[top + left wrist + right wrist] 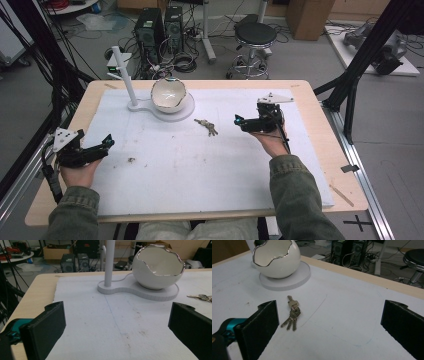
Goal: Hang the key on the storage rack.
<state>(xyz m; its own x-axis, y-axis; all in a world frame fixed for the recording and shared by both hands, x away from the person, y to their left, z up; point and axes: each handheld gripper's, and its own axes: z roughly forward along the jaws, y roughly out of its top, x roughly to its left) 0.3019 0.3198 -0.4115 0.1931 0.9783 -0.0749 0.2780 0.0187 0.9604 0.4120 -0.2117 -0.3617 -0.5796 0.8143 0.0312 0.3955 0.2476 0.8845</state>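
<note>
A bunch of keys (206,127) lies flat on the white mat (200,165) near the table's middle. A white egg-shaped bowl (168,94) with a jagged silver rim sits on a white stand base (186,109), beside an upright white post (124,72). My right gripper (239,121) hovers open just right of the keys, jaws pointing left. In the right gripper view the keys (292,312) lie ahead near the left jaw, the bowl (276,258) beyond them. My left gripper (106,144) is open at the mat's left edge, facing the bowl (158,267).
A small dark speck of debris (131,160) lies on the mat near the left gripper. The wooden table edge (320,115) borders the mat. Behind the table stand a stool (254,37), computer towers (159,27) and cables on the floor.
</note>
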